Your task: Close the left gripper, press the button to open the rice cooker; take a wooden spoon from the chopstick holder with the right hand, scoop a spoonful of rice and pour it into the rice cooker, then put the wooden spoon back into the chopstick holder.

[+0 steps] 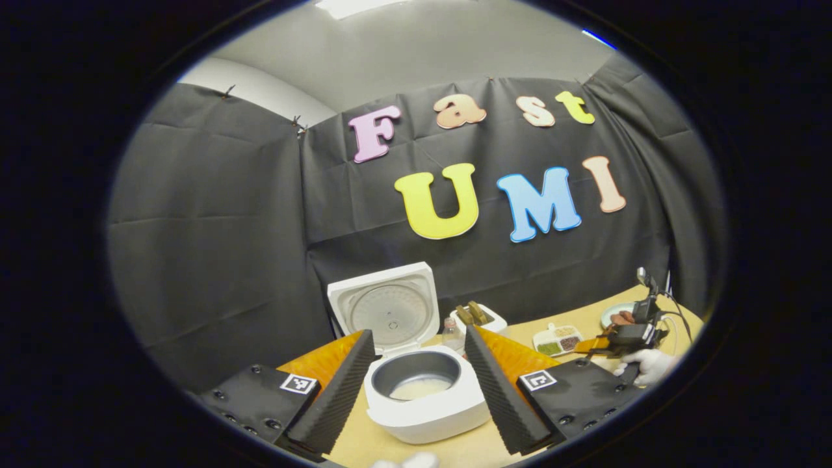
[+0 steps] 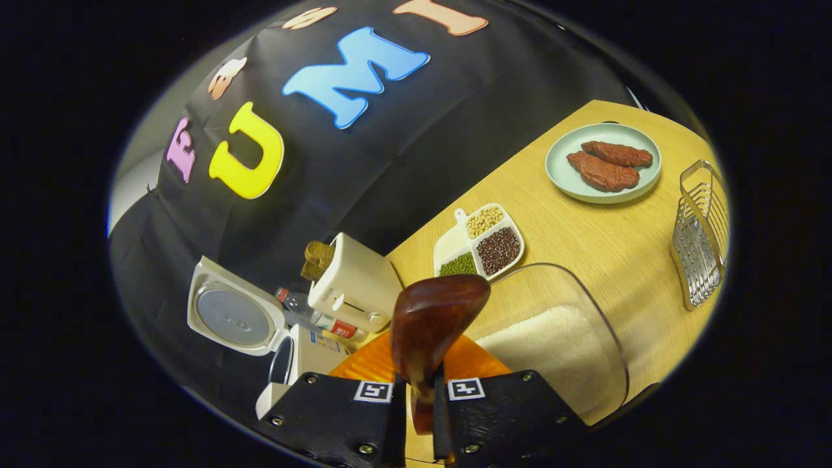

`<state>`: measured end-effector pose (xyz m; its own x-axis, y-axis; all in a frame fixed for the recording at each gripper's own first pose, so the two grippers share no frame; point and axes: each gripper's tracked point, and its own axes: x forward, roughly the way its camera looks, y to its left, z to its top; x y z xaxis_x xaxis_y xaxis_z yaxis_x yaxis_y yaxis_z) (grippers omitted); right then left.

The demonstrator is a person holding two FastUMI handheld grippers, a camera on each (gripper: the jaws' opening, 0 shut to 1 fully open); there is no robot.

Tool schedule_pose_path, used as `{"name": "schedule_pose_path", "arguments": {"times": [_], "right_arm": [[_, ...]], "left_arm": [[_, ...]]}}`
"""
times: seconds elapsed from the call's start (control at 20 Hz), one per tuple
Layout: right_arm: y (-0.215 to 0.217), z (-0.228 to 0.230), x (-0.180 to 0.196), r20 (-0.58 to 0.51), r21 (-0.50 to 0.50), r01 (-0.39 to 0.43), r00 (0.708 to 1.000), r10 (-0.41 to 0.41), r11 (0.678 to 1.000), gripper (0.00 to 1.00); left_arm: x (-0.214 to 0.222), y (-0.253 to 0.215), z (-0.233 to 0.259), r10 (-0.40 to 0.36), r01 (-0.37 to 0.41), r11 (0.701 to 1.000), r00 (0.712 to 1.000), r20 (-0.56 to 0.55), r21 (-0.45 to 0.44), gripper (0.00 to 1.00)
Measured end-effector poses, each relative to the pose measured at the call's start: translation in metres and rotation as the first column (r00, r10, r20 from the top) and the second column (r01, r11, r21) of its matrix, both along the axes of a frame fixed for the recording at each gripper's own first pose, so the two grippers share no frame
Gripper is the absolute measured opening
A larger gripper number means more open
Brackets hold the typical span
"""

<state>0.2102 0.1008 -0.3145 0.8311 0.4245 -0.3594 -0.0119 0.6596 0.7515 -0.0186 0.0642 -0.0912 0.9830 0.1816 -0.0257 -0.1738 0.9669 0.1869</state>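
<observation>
At 6 o'clock in right gripper view, right gripper (image 2: 421, 396) clamped on glossy wooden spoon (image 2: 434, 318) above clear rice container (image 2: 572, 338) | left gripper (image 1: 416, 383) spread wide, empty | white rice cooker (image 1: 422, 396) lid up, 6 o'clock | labels unreadable

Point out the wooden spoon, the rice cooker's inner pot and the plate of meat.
wooden spoon (image 2: 437, 312), right gripper view, on the back of its bowl
inner pot (image 1: 416, 372), left gripper view, on its inside wall
plate (image 2: 564, 184), right gripper view, on its bare rim
</observation>
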Motion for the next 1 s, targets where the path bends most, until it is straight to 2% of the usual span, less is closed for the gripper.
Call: {"name": "schedule_pose_path", "arguments": {"times": [0.1,0.35,0.55,0.75,1.0], "right_arm": [[-0.012,0.008,0.001,-0.010,0.082,0.034,0.999,-0.033,0.996,0.17],[-0.040,0.013,0.000,-0.038,0.198,0.097,0.995,-0.091,0.975,0.17],[-0.045,0.012,-0.004,-0.047,0.227,0.106,0.994,-0.098,0.968,0.17],[-0.047,0.014,-0.004,-0.075,0.332,0.127,0.991,-0.108,0.935,0.17],[-0.050,0.017,-0.008,-0.082,0.328,0.137,0.990,-0.116,0.935,0.16]], "left_arm": [[0.000,-0.005,0.001,-0.011,0.011,1.000,1.000,0.003,-0.011,0.99],[0.004,-0.012,0.005,-0.026,0.026,0.999,1.000,0.002,-0.030,0.99],[0.004,-0.016,0.007,-0.031,0.031,0.999,1.000,0.001,-0.033,0.99],[0.004,-0.017,0.009,-0.036,0.036,0.999,0.999,0.001,-0.021,0.99],[0.003,-0.015,0.013,-0.037,0.037,0.999,0.999,0.008,-0.017,0.99]]}}
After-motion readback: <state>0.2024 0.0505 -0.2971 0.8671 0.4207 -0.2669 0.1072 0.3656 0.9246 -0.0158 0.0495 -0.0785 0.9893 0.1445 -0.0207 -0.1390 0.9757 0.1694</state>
